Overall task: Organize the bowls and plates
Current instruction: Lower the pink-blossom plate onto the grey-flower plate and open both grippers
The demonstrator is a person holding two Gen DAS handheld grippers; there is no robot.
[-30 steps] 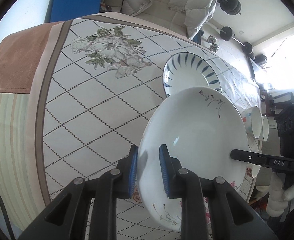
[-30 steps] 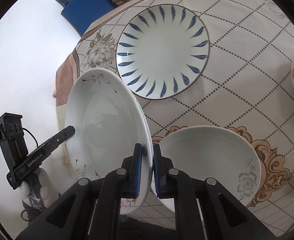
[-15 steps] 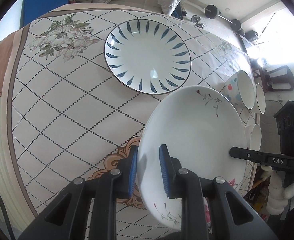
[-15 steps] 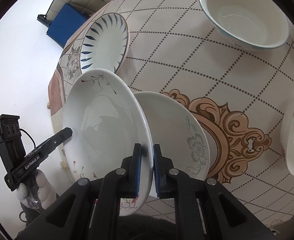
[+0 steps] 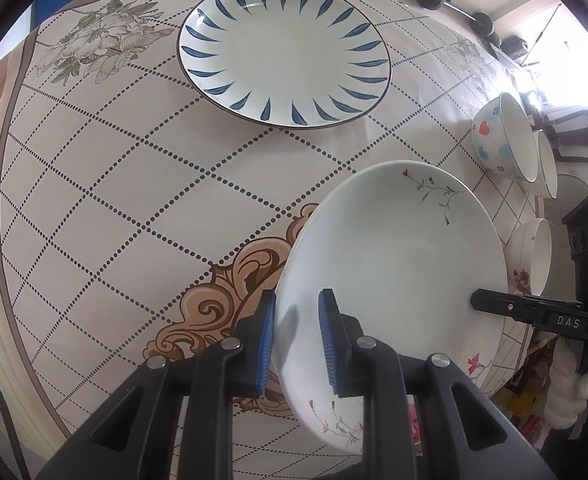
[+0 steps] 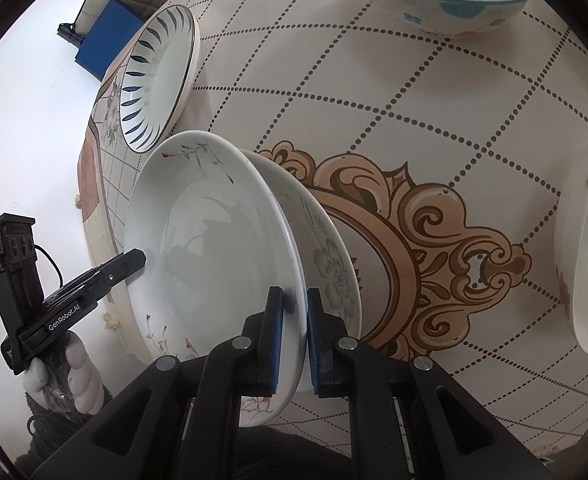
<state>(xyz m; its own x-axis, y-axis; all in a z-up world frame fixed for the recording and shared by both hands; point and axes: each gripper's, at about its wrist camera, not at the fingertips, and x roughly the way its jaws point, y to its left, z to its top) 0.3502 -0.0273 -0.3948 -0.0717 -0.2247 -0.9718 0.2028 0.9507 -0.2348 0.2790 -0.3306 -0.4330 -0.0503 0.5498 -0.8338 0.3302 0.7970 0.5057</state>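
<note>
A white plate with thin floral sprigs (image 5: 398, 264) is held tilted above the tablecloth (image 5: 134, 184), filling the lower right of the left wrist view. Its near rim is pinched between the blue pads of the left gripper (image 5: 296, 330), and its opposite rim is clamped by the right gripper (image 6: 294, 334), seen at lower centre of the right wrist view. So both grippers are clenched on the same plate. Just behind it, in the right wrist view, a second white plate with a grey flower (image 6: 326, 256) is seen, lying partly under the held one.

Compared with half a second ago, the plate has been carried nearer to the flower plate, and the blue-leaf plate (image 5: 284, 54) now sits larger in the upper centre of the left view.

The left gripper's handle is gripped by a white-gloved hand (image 6: 74, 372) at lower left. Further off, a spotted bowl (image 5: 498, 136) and a plain bowl (image 5: 532, 260) are seen at the right edge.
</note>
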